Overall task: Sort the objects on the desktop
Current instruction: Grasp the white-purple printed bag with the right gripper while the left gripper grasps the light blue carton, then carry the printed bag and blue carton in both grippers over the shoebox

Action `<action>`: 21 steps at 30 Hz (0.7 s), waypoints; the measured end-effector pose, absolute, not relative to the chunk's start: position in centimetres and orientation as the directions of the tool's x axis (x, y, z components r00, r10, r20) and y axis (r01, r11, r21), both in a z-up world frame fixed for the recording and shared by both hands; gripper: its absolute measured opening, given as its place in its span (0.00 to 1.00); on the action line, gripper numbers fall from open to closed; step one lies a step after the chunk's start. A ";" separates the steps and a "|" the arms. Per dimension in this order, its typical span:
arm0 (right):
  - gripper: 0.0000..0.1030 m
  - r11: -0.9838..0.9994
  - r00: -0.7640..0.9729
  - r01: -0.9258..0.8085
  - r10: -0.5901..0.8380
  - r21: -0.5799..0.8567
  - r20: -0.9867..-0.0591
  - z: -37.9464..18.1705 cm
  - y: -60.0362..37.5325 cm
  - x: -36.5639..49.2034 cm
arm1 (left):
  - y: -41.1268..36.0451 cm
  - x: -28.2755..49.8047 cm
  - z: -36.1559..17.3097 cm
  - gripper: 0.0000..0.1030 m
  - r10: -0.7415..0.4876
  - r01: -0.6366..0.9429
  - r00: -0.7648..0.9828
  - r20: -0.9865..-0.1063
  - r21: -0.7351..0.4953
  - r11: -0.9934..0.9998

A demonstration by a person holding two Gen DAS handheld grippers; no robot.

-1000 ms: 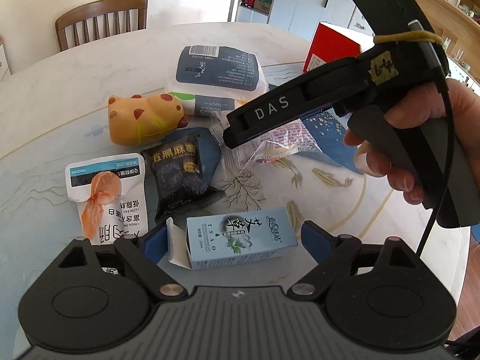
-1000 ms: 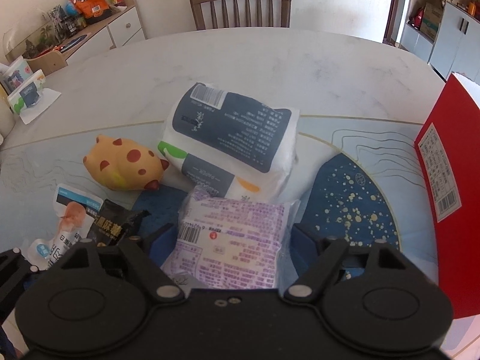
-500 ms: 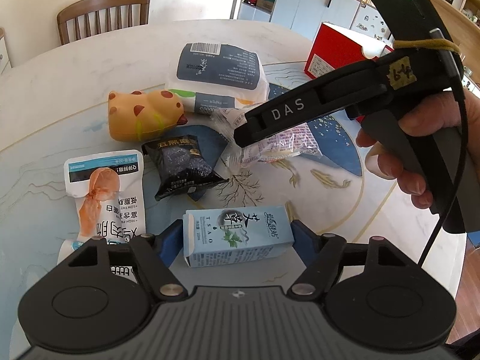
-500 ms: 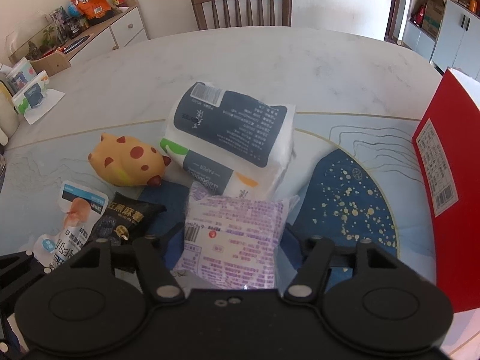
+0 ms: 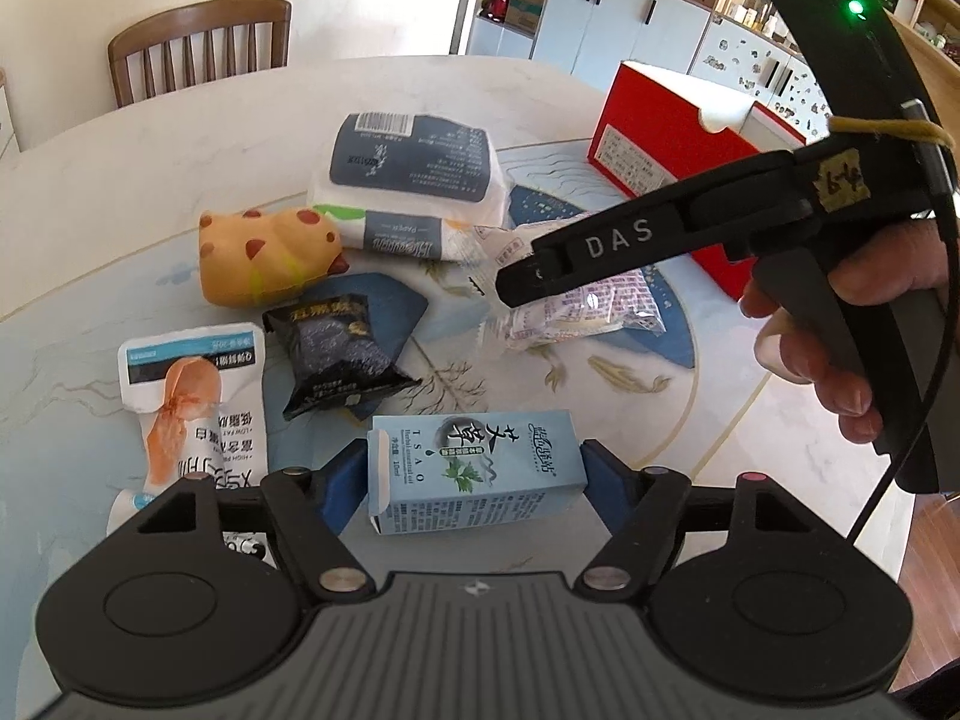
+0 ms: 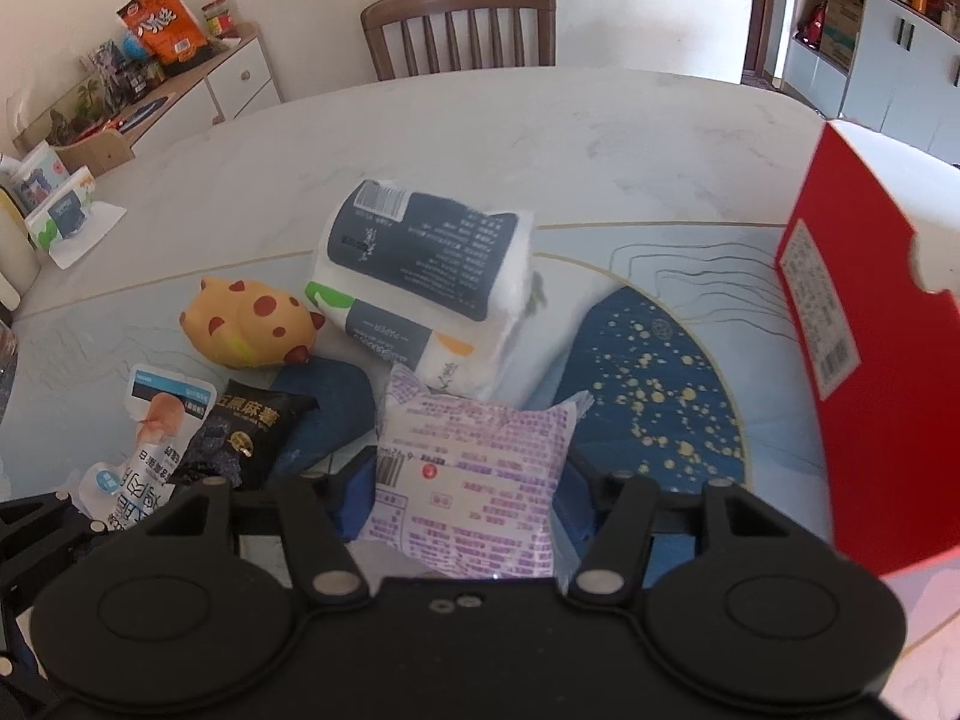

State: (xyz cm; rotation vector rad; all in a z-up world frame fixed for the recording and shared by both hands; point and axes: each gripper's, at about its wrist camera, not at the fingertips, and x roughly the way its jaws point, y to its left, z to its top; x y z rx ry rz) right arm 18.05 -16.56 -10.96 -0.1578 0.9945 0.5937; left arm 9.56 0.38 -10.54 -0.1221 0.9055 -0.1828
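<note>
Light-blue carton (image 5: 477,468): clamped between left gripper (image 5: 474,471) fingers. Purple-print packet (image 6: 474,480): clamped in right gripper (image 6: 471,495), raised above the table (image 6: 480,138). Red box (image 6: 882,360) at 3 o'clock of packet.

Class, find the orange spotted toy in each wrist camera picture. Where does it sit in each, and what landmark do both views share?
Left wrist view: the orange spotted toy sits left of centre, in front of the tissue packs.
Right wrist view: the toy sits left of centre, left of the tissue packs.
Shared landmark: the red box at the right.
</note>
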 end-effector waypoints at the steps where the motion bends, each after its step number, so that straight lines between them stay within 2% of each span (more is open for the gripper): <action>1: 0.58 0.833 0.406 -0.534 0.399 0.141 -0.822 -10.8 -16.9 18.0 | 0.3 9.6 -10.4 0.72 -0.210 0.106 0.605 -0.768 -0.183 0.977; 21: 0.58 0.848 0.476 -0.500 0.438 0.174 -0.763 -6.0 -23.3 16.7 | -4.5 10.5 -6.2 0.72 -0.245 0.169 0.653 -0.717 -0.178 0.969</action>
